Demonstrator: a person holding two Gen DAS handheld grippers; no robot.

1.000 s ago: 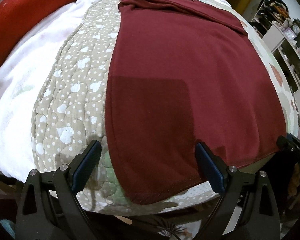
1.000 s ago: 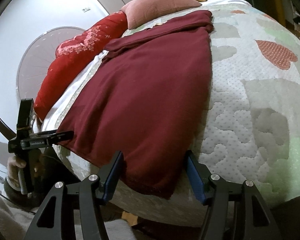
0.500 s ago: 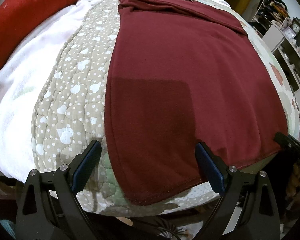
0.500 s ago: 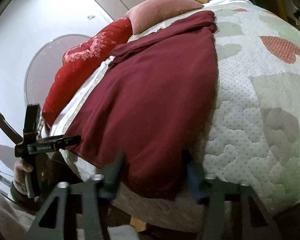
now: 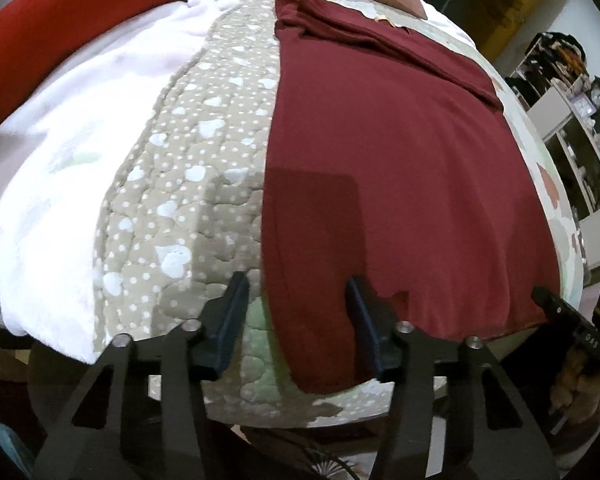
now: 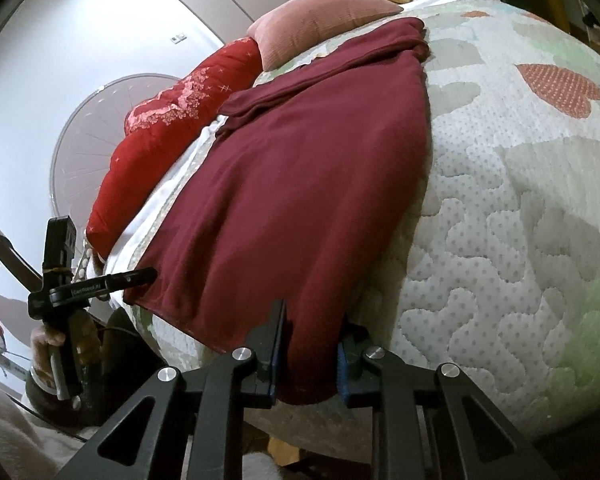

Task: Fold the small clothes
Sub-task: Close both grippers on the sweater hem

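While a dark maroon knit garment [image 5: 400, 152] lies spread flat along a quilted bed cover with pale hearts and dots [image 5: 188, 184], both tools work at its near hem at the bed's edge. The left tool [image 5: 300, 316] is partly open and closing, the hem's left corner between its fingers; whether the pads yet press the cloth I cannot tell. The right tool [image 6: 310, 344] is closing narrowly, its blue-padded fingers [image 6: 276, 354] pinching the hem's right corner, which bunches and hangs down between them. Beyond the garment's folded far end rest a pink ribbed pillow [image 6: 324, 20] and a red embroidered cushion [image 6: 172, 128].
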